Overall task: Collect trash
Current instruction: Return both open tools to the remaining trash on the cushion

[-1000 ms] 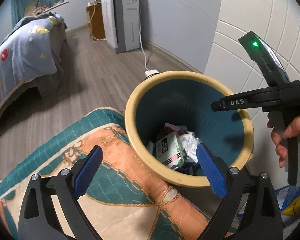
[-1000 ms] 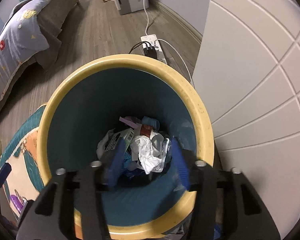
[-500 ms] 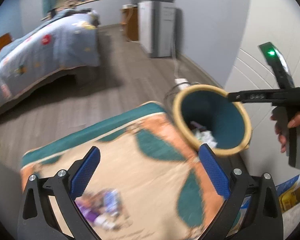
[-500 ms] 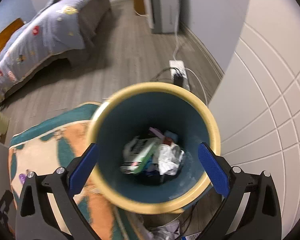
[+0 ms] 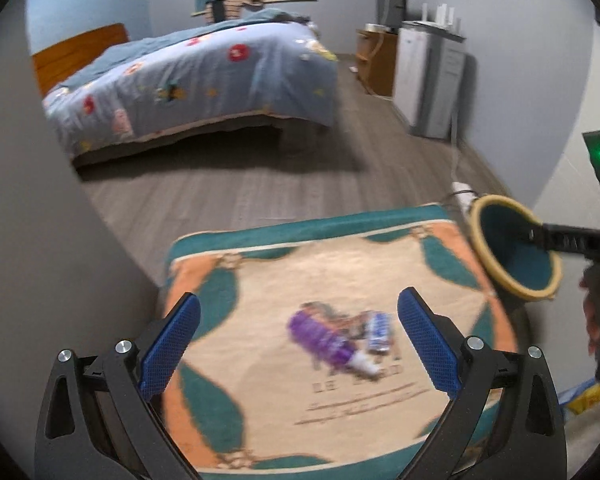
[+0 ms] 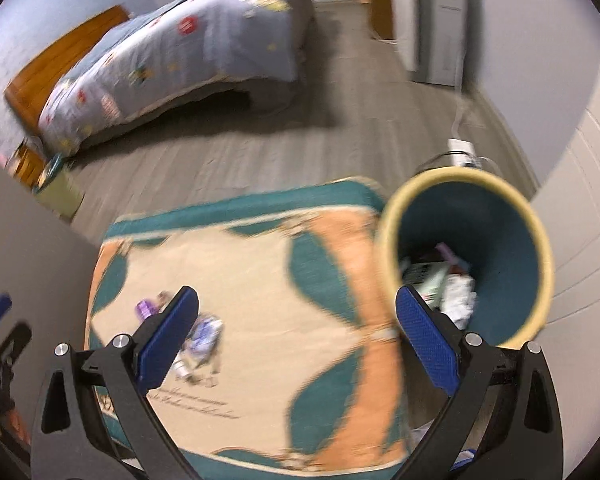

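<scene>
Left gripper (image 5: 298, 344) is hovering over the rug (image 5: 260, 280), jaws spread wide and holding nothing, apparently lining up a pickup. The purple wrapper (image 5: 320, 336) and the pale packet (image 5: 379, 332) touching it are lying between the fingers, toward two o'clock of centre. Right gripper (image 6: 296, 346) is likewise gaping empty; the bin (image 6: 538, 248) is sitting at two o'clock, already holding trash.

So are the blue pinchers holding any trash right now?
No, nothing is held. The left gripper and right gripper are both open and empty. The purple wrapper lies on the rug.
</scene>
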Demonstrator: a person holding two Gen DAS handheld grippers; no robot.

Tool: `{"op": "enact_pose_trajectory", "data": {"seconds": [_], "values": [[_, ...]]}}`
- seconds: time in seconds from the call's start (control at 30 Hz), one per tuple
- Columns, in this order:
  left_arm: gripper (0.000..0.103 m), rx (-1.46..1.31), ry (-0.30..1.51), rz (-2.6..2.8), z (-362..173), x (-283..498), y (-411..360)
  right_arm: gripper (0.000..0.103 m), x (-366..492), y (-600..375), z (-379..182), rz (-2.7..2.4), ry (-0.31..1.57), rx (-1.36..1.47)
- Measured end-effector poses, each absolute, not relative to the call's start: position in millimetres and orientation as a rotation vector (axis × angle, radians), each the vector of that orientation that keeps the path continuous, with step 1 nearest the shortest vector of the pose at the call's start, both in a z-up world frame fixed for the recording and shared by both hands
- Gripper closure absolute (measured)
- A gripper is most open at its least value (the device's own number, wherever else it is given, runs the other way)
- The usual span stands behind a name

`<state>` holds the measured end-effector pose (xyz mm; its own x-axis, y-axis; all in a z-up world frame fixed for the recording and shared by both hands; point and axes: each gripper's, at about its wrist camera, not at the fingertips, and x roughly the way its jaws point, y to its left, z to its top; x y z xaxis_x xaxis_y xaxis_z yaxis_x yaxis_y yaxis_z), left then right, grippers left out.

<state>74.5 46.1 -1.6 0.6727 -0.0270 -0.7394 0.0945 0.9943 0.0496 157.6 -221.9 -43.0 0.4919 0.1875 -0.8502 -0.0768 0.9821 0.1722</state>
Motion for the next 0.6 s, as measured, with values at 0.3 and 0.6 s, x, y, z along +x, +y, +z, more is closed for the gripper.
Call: {"op": "enact_pose_trajectory", "data": {"seconds": [0.3, 0.6], "values": [[0.005, 0.087, 0.836, 0.013, -12, 83, 105, 0.006, 158, -109, -94, 0.319, 1.125, -0.092], [0.005, 0.021, 0.841, 0.067, -14, 95, 142, 0.006, 168, -49, -128, 0.391, 1.167, -0.131]]}}
